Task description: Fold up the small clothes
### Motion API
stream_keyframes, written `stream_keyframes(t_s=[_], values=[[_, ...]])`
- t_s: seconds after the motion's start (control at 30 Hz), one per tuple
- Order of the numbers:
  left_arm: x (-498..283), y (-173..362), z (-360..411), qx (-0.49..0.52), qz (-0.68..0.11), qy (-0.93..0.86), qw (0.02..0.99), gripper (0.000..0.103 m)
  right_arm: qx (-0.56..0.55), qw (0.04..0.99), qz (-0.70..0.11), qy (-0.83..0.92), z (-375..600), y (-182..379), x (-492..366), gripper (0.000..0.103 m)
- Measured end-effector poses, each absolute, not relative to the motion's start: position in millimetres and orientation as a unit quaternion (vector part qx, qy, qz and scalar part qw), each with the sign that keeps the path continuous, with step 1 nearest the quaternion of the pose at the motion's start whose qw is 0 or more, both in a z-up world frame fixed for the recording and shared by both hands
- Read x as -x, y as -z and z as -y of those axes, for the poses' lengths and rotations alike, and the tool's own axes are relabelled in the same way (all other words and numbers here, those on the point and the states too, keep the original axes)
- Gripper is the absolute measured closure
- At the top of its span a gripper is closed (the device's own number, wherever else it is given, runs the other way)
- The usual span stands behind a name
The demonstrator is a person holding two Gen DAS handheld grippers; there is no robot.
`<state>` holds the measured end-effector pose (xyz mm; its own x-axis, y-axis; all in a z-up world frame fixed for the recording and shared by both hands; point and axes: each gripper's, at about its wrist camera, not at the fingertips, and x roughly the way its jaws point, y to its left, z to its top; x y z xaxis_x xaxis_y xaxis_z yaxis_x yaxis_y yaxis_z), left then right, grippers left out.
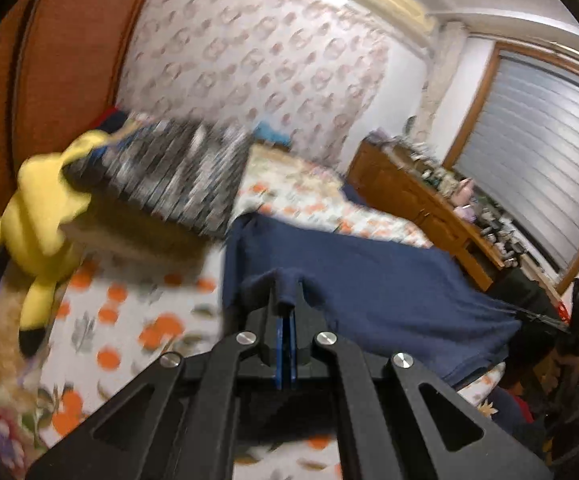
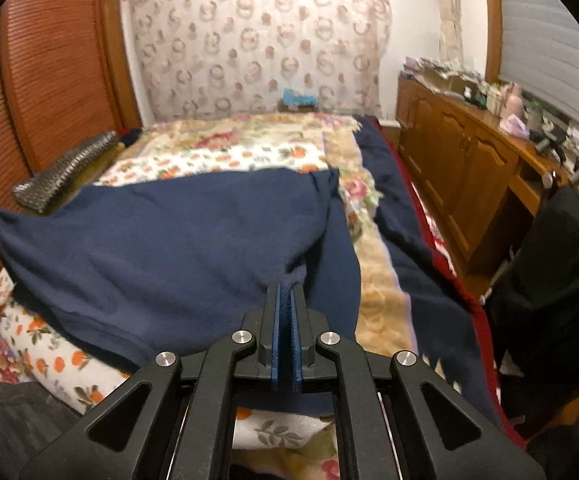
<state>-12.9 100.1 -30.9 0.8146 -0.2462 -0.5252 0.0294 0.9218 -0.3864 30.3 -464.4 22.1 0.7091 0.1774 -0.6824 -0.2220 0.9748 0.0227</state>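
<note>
A navy blue garment (image 1: 369, 280) is stretched over the floral bedspread (image 1: 129, 320). My left gripper (image 1: 287, 300) is shut on one bunched corner of it, cloth poking out between the fingertips. In the right wrist view the same navy garment (image 2: 161, 240) spreads wide across the bed, and my right gripper (image 2: 287, 292) is shut on another edge of it, a fold of cloth pinched between the blue pads. The other gripper shows at the far right of the left wrist view as a dark shape (image 1: 577, 312) with the cloth pulled taut toward it.
A yellow plush toy (image 1: 37, 220) and a grey-striped pillow (image 1: 161, 176) lie at the bed's head side. A wooden cabinet (image 2: 461, 168) cluttered on top runs along the right, with a black chair (image 2: 549, 272) beside it. A dark blue blanket (image 2: 401, 208) covers the bed's right edge.
</note>
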Motion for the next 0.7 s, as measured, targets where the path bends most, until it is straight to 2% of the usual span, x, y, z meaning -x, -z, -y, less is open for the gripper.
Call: stream_keyframes(t_s=[0.27, 0.4, 0.47, 0.7], values=[[25, 76, -100, 0.151, -0.352, 0.049, 0.922, 0.103, 0.069, 0.926, -0.358, -0.098, 443, -20, -40, 0.083], [26, 78, -97, 0.121, -0.360, 0.032, 0.925, 0.089, 0.070, 0.927, -0.350, -0.116, 429, -20, -46, 0.077], [25, 78, -97, 0.117, -0.361, 0.031, 0.925, 0.072, 0.071, 0.925, -0.349, -0.131, 418, -17, -48, 0.076], [20, 78, -97, 0.112, -0.377, 0.033, 0.919, 0.068, 0.071, 0.915, -0.354, -0.178, 377, 0, -60, 0.071]])
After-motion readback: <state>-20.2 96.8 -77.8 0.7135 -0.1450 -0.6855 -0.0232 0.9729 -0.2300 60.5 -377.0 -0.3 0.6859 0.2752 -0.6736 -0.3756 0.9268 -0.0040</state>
